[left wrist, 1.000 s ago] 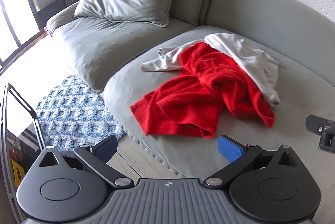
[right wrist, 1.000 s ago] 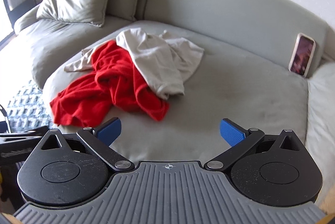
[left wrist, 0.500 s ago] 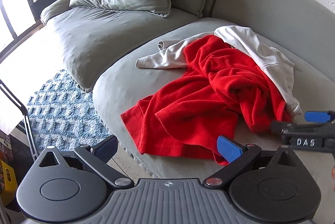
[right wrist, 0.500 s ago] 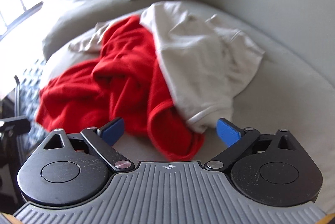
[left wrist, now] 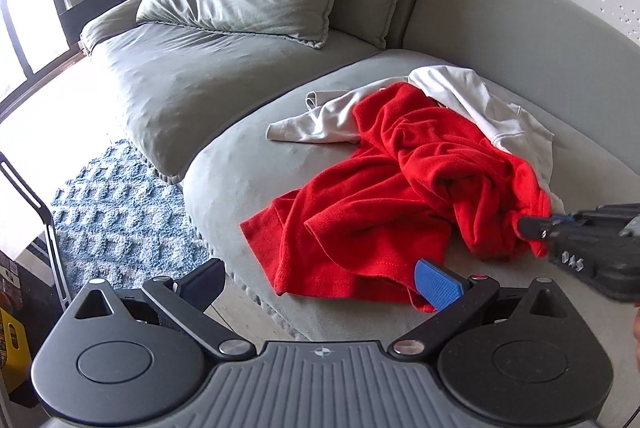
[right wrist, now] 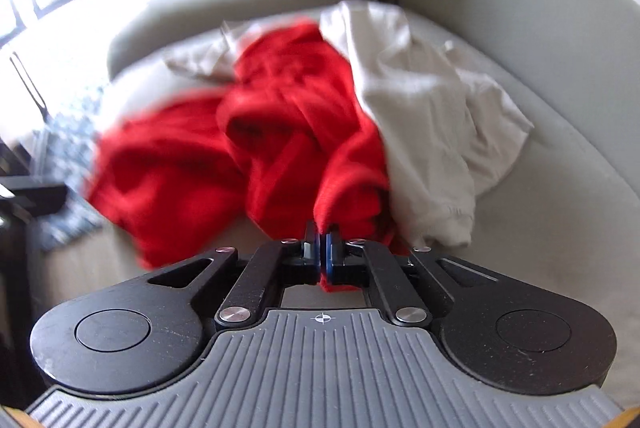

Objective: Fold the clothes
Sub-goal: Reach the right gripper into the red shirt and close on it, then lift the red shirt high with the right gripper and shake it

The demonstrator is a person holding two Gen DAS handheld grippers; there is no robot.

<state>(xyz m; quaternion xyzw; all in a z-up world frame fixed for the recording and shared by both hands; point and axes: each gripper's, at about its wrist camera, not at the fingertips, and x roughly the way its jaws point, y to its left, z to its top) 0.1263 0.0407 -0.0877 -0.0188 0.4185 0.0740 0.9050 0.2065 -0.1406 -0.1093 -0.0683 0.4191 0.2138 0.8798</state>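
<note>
Right wrist view shows the right gripper [right wrist: 322, 253] clenched on a bunched edge of the red garment [right wrist: 280, 132], with cloth pinched between its blue pads. From this gripper the rest of the red garment spreads ahead and to the left across the sofa [right wrist: 560, 188], while the white garment [right wrist: 424, 116] lies ahead and to the right, overlapping it. In the left wrist view the left gripper [left wrist: 320, 282] is released, jaws wide apart, and the red garment's flat hem sits just ahead of its right pad [left wrist: 436, 284]. The garment's long axis runs roughly from gripper to gripper, so I judge the left one is better placed to take that near hem.
</note>
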